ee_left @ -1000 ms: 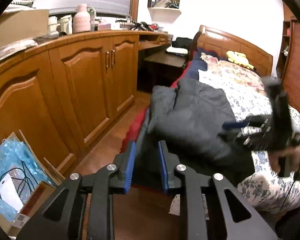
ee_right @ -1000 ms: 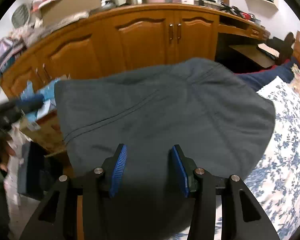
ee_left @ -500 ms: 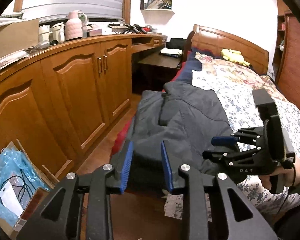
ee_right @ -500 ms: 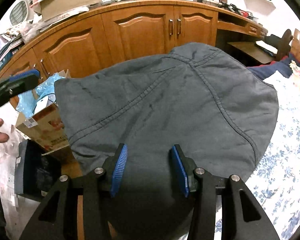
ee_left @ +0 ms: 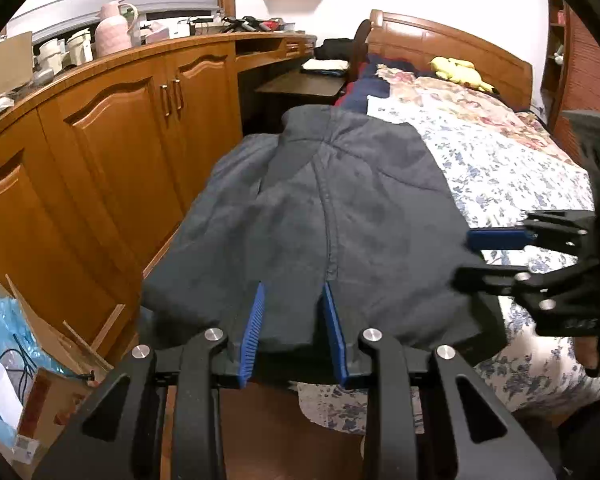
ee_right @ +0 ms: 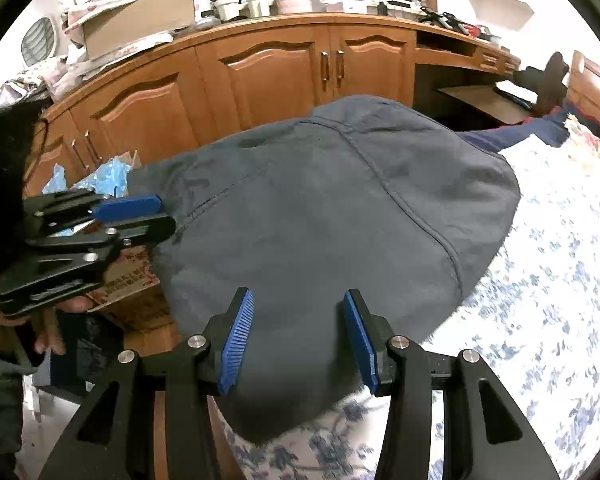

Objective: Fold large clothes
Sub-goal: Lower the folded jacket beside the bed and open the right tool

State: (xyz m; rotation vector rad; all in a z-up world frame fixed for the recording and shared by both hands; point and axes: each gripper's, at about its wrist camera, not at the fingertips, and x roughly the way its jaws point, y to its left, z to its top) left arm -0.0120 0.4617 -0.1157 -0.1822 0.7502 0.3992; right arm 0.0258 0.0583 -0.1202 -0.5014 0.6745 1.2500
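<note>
On the bed (ee_left: pixel 512 184), along its edge nearest the cabinets (ee_left: pixel 112 152), lies the dark grey garment (ee_left: pixel 332 216), spread flat over the floral sheet. One seam runs down its middle toward the near hem; the far end narrows toward the headboard (ee_left: pixel 452 48). The side toward the cabinets overhangs the bed edge.

Left gripper (ee_left: pixel 294 330): at the near hem of the garment, pointing down along it. Blue pads (ee_left: pixel 252 328) stand apart with a gap between them; the hem fold sits in that gap, but the pads do not press it. Not gripping.

Right gripper (ee_right: pixel 298 334): over the garment nearer the middle of the bed, jaws parted wider than the left's, fabric showing beneath and between the pads, no pinch visible. Not gripping. In the left view it enters from the bed side, just beside the garment's edge (ee_left: pixel 496 256).

A hand (ee_right: pixel 56 320) holds the left gripper's handle, seen at the cabinet side of the garment in the right view.

Off the bed, beside the cabinets: a cardboard box (ee_left: pixel 40 364) with blue plastic inside. On the cabinet top: a pink jug (ee_left: pixel 114 28) and white cups. At the headboard: a yellow soft toy (ee_left: pixel 458 70).
</note>
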